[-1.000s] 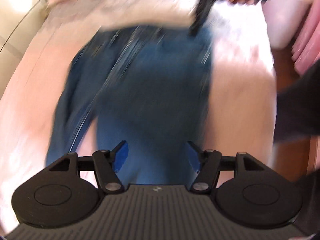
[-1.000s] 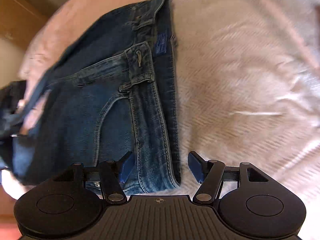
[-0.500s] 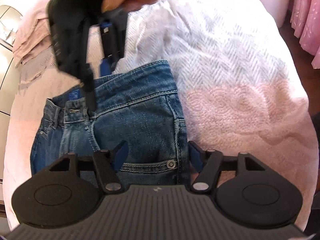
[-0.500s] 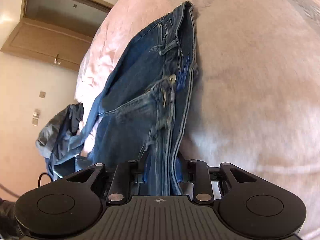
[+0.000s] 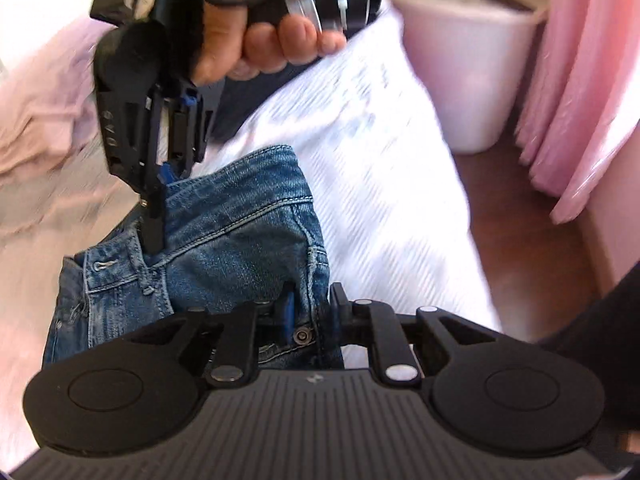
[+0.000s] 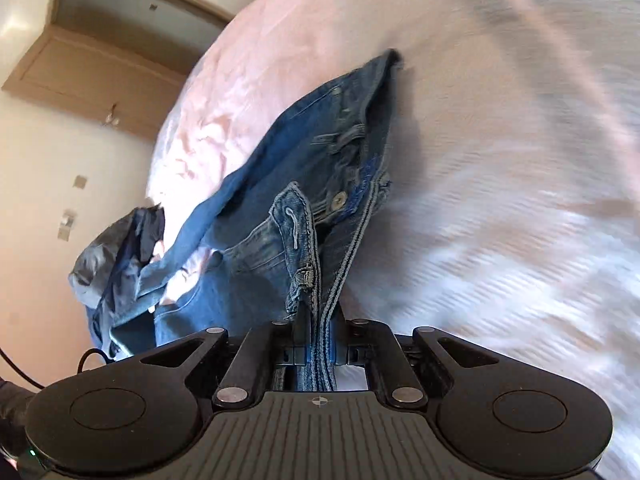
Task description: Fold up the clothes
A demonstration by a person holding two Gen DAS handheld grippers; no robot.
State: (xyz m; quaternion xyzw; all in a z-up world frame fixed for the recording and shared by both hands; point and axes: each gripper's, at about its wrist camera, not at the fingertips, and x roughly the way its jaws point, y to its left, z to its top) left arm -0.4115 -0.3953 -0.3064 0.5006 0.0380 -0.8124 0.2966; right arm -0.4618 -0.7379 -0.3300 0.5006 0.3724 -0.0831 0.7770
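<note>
My left gripper [image 5: 310, 306] just pinched the blue denim jeans [image 5: 240, 248] too; my right gripper [image 6: 320, 344] still pinches them, so I can lift.

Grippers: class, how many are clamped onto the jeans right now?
2. The left gripper pinches the jeans at the pocket rivet; the right gripper grips the waistband's front.

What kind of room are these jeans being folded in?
Probably a bedroom. The jeans lie on a wide bedspread, pink curtains hang beside it, and a wooden door shows behind. Both grippers, left and right, pinch the denim.
</note>
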